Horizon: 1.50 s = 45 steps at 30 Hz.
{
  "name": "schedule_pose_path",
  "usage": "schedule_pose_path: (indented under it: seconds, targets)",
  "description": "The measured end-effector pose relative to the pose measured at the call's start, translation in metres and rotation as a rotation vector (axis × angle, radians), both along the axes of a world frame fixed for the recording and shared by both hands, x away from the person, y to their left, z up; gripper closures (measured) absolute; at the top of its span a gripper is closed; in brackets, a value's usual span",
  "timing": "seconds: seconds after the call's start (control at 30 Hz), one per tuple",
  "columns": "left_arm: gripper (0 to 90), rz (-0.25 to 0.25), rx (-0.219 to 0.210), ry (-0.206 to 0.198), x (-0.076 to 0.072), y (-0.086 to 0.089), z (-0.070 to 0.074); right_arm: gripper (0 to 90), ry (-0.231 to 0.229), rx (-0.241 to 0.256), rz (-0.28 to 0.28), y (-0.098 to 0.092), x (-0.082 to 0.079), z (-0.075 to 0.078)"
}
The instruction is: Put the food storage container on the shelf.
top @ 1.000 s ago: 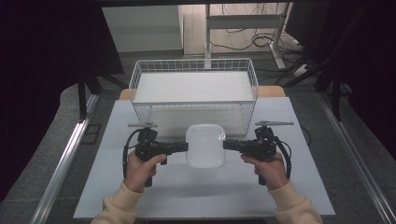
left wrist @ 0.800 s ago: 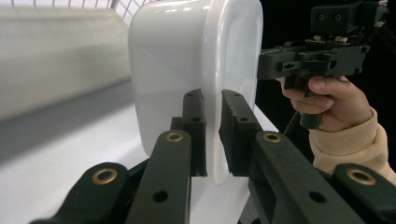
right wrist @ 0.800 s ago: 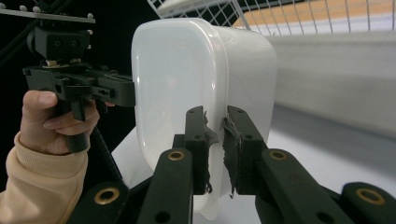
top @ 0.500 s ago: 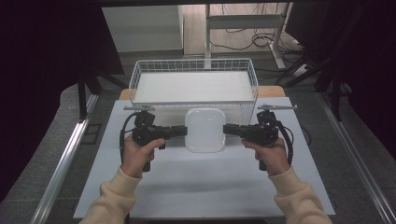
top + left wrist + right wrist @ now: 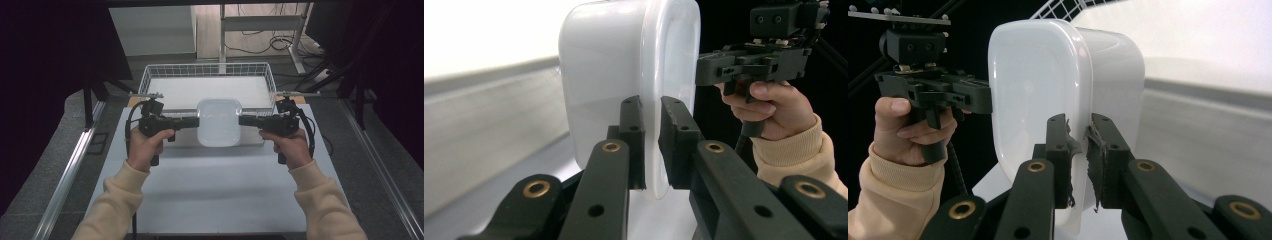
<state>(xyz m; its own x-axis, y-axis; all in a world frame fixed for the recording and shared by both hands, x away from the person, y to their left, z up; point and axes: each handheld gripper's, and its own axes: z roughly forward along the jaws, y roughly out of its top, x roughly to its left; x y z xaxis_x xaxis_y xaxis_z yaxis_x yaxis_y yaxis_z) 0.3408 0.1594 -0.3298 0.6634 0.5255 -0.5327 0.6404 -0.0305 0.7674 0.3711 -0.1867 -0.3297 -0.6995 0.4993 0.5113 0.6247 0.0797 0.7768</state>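
White tub point(image 5: 218, 121) is held level between both grippers, above the near edge of the wire basket point(image 5: 207, 70). Left gripper point(image 5: 651, 145) is closed down to rim thickness on the tub's left lip; a thin sliver of rim is pinched between its fingers point(image 5: 630, 135). Right gripper point(image 5: 1079, 155) is clamped the same way on the opposite lip, rim sandwiched between frayed pads point(image 5: 1096, 145).

Handling, as judged: tub is taken for rigid moulded plastic, empty, so light. Surface is glossy and probably slippery. Only the thin lip is gripped, so it could pivot or slip out of the fingers if one side is eased. Mid-lip, opposite sides, is considered the right hold.
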Motion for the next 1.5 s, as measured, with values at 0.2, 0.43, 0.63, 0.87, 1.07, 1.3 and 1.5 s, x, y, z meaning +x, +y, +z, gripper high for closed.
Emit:
schedule_pose_path:
  seconds: [0.2,0.43,0.63,0.87,1.07,1.3,1.5]
  targets:
    - [81.0,0.004,0.001,-0.016,0.014,0.004,0.016,80.1,-0.026,-0.009,-0.004,0.006,0.016,0.022]
    - [80.9,0.009,0.001,-0.03,0.026,0.01,0.028,80.3,-0.037,-0.014,-0.001,0.011,0.026,0.037]
    - [80.5,0.028,0.004,-0.032,0.033,0.015,0.037,80.5,-0.044,-0.021,0.001,0.018,0.032,0.048]
    - [80.5,0.035,0.005,-0.039,0.043,0.018,0.05,80.5,-0.037,-0.014,0.004,0.021,0.043,0.058]
    - [80.6,0.034,0.016,-0.038,0.055,0.019,0.061,80.5,-0.023,-0.007,0.006,0.022,0.058,0.065]
    - [80.7,0.038,-0.004,-0.001,0.081,0.022,0.061,80.4,0.008,-0.02,-0.002,0.026,0.079,0.072]
    - [80.4,0.045,-0.009,0.074,0.104,0.025,0.046,80.4,0.077,-0.052,-0.014,0.032,0.107,0.063]
